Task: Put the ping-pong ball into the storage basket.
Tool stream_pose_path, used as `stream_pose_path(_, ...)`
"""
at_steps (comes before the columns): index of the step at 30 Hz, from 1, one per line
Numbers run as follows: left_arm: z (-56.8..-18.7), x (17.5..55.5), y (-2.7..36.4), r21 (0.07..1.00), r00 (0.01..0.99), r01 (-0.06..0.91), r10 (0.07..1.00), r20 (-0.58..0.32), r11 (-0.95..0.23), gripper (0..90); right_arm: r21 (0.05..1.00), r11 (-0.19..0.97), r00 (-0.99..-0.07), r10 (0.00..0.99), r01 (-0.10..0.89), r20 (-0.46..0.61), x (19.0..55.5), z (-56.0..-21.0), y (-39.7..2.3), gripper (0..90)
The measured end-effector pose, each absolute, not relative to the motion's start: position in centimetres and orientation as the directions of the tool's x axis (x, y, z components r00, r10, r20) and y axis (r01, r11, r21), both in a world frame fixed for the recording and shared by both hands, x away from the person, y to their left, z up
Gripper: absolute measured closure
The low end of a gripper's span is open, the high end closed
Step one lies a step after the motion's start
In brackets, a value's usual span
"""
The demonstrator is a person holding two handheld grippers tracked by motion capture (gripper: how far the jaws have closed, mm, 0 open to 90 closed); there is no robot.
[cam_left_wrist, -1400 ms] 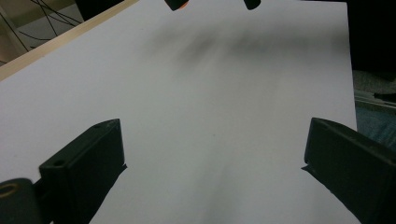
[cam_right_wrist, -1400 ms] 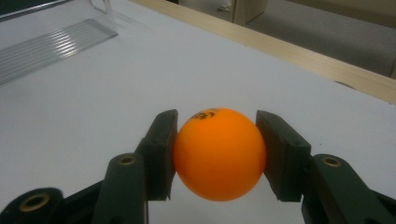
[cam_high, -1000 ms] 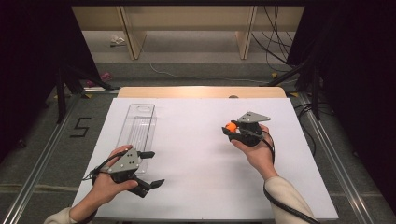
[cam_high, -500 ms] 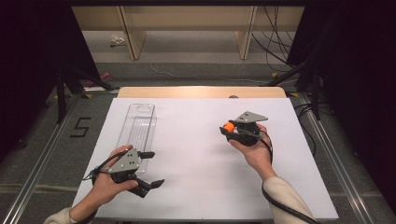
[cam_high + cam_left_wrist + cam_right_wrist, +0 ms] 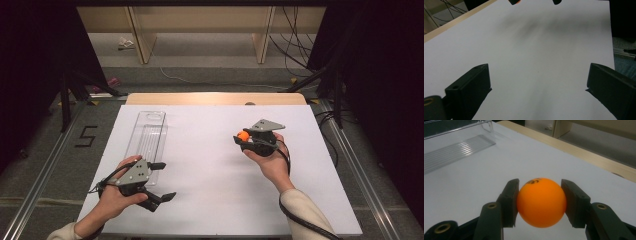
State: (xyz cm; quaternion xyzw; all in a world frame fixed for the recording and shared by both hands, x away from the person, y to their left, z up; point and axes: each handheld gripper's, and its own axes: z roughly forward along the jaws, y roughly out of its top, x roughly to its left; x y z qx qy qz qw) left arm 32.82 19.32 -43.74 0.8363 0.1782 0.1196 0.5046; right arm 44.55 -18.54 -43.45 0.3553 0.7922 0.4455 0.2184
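An orange ball (image 5: 541, 202) sits clamped between the two black jaws of my right gripper (image 5: 540, 203), which is shut on it. In the high view the ball (image 5: 243, 135) is held above the white table right of centre, with the right gripper (image 5: 244, 137) pointing left. My left gripper (image 5: 162, 181) rests near the table's front left corner, its jaws spread wide with nothing between them. The left gripper view looks across bare white tabletop between the left gripper (image 5: 537, 82) jaws, with the ball (image 5: 514, 2) just at the top edge.
A long clear plastic tray (image 5: 147, 137) lies on the white table (image 5: 210, 180) at the left, just beyond my left hand; it also appears as the tray (image 5: 454, 143) in the right gripper view. A wooden strip (image 5: 215, 98) edges the far side. Cables lie on the floor beyond.
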Motion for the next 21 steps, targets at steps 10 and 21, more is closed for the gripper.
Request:
stream_pose_path(10, -43.76, 32.82, 19.3, 0.886, 0.908, 0.177, 0.419, 0.021, -0.428, 4.6, 0.864, 0.349, -0.657, 0.753, 0.363, -0.028, 44.58, -43.34, -18.22, 51.5)
stream_pose_path(21, -43.77, 32.82, 19.29, 0.886, 0.908, 0.177, 0.419, 0.02, -0.428, 4.6, 0.867, 0.348, -0.661, 0.75, 0.358, -0.028, 44.61, -43.22, -17.92, 51.5)
